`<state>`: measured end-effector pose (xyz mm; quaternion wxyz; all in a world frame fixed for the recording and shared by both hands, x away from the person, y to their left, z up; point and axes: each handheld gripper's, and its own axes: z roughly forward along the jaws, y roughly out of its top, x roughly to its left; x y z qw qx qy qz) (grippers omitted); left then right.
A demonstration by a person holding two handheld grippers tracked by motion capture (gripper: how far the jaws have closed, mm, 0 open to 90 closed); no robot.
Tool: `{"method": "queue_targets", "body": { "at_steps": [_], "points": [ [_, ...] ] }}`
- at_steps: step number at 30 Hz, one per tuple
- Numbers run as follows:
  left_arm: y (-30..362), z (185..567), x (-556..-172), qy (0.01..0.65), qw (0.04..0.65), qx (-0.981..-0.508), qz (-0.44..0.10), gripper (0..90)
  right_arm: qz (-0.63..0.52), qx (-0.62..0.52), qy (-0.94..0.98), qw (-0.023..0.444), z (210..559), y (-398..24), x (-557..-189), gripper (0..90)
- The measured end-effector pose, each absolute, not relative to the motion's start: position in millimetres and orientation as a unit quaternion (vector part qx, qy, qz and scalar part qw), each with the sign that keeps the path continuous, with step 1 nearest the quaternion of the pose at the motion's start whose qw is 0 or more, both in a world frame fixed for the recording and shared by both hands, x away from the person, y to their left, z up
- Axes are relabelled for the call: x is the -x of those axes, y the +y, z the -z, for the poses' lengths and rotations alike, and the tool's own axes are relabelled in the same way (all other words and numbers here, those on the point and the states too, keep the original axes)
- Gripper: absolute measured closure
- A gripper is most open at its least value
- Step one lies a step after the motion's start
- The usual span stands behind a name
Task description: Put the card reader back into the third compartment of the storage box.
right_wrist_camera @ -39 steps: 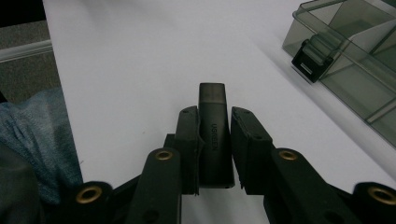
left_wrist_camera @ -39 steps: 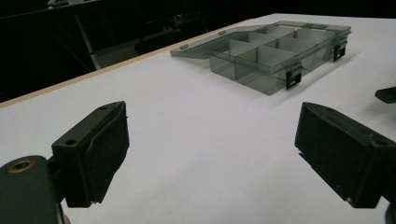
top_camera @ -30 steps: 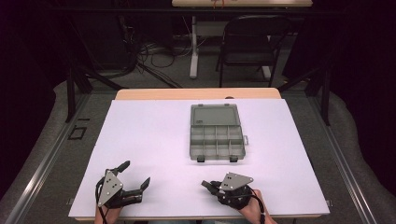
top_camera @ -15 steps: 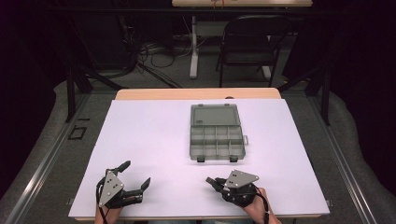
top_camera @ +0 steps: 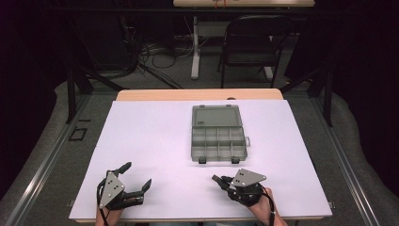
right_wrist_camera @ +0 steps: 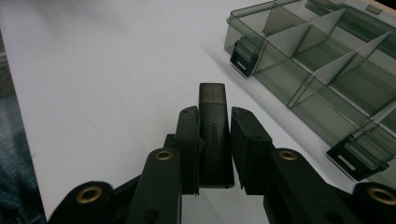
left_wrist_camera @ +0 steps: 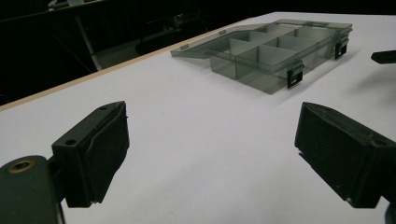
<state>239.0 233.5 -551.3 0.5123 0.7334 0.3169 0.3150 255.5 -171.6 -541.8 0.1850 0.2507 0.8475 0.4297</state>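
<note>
table [top_camera: 155,136] under a white sheet, wooden edge showing along the far side. organizer box [top_camera: 218,140], smoky clear plastic, sits right of centre toward the far half; lid laid flat open on its far side, compartments split by pale dividers, two dark latches on its near wall (contents, if any, too faint to tell).

left gripper [top_camera: 136,178] rests at the near left corner, well apart from the box, jaws spread wide with nothing but bare sheet between them; the left gripper view confirms the gap.

right gripper [top_camera: 216,179] at the near edge right of centre, just on the near side of the box, tips pointing left. its jaws are clamped narrow on a small black adapter [right_wrist_camera: 214,130], lettered along its side, which stands up between the pads and pokes out past the tips, above the sheet and near the box's latch corner.
</note>
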Motion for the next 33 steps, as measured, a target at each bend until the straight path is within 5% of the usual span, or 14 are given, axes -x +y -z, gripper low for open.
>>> {"method": "queue_targets", "body": {
  "at_steps": [33],
  "points": [
    [233,550,-238,0.314,0.511,-0.733,-0.321,10.2,-0.435,-0.273,0.832,0.211,532,-190,-263,73.5]
  ]
}}
